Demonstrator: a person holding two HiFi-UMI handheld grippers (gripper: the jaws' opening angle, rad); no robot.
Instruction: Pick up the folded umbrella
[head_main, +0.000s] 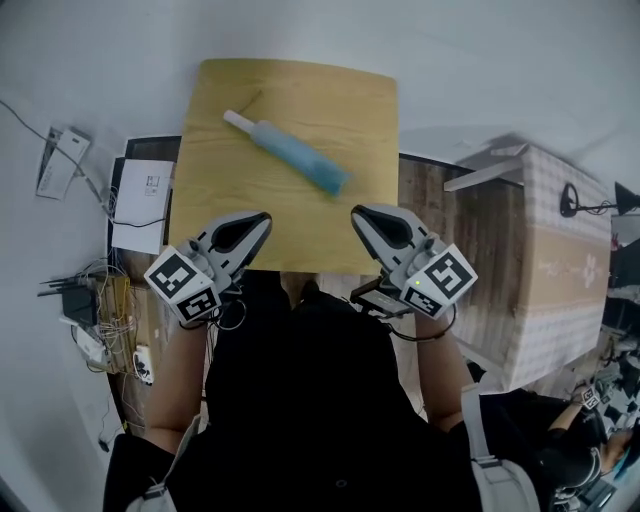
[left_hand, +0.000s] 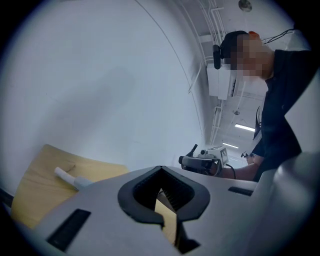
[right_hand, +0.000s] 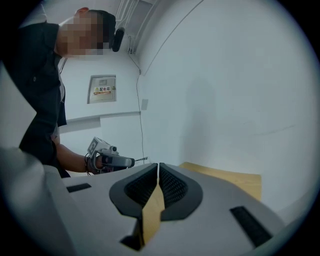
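Umbrella (head_main: 290, 153), folded, blue with a white handle, was seen lying aslant on the far half of the wooden tabletop (head_main: 350, 110), untouched. Left gripper (head_main: 262, 218) and right gripper (head_main: 357, 212) were held over the near edge, apart from it. Left fingers (left_hand: 142, 192) and right fingers (right_hand: 175, 187) were closed tip to tip, with nothing gripped.

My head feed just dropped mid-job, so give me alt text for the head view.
A folded blue umbrella lies diagonally on a wooden table, untouched. The left gripper and right gripper, both shut and empty, are at the table's near edge, short of the umbrella.
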